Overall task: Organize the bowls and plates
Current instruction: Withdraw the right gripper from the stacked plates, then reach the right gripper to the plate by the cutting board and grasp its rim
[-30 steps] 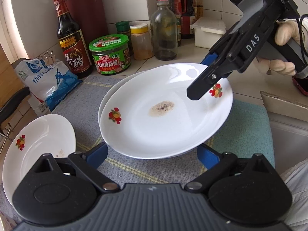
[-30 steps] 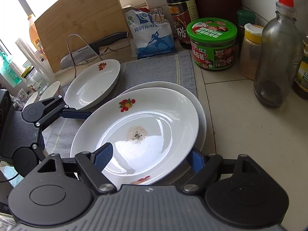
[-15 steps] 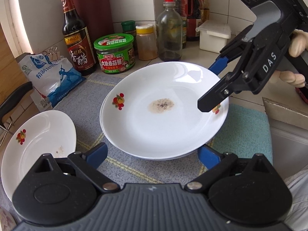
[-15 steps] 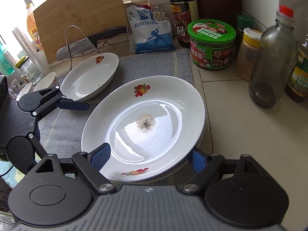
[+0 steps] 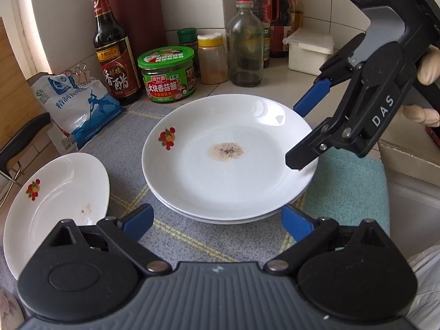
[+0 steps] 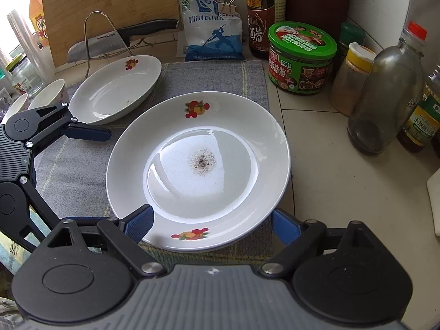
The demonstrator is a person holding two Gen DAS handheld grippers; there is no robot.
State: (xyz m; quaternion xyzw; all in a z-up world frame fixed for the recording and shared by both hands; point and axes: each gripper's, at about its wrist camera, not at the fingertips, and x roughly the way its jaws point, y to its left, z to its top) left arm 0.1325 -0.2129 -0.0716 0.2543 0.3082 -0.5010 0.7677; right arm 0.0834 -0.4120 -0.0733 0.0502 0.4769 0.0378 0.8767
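Observation:
A white plate with a fruit print and a speck of residue point(image 5: 225, 156) point(image 6: 198, 165) lies stacked on a second white plate point(image 5: 220, 218) on the grey mat. A third white plate point(image 5: 55, 200) point(image 6: 118, 93) lies to the left. My right gripper point(image 6: 213, 224) point(image 5: 302, 134) is open, its jaws straddling the near rim of the stack without gripping it. My left gripper point(image 5: 217, 221) point(image 6: 90, 133) is open and empty, just short of the stack's rim. Two small bowls point(image 6: 49, 93) sit at the far left.
Along the wall stand a vinegar bottle point(image 5: 114, 55), a green-lidded jar point(image 5: 167, 75), a spice jar point(image 5: 211, 59), a glass bottle point(image 5: 244, 44) and a white box point(image 5: 309, 52). A salt bag point(image 5: 74, 107), a knife on a rack point(image 6: 110, 46) and a cutting board point(image 6: 110, 11) are at the left.
The top plate came down from its tilted, raised pose and now rests flat on the lower plate. My right gripper's jaws have come off it and drawn back.

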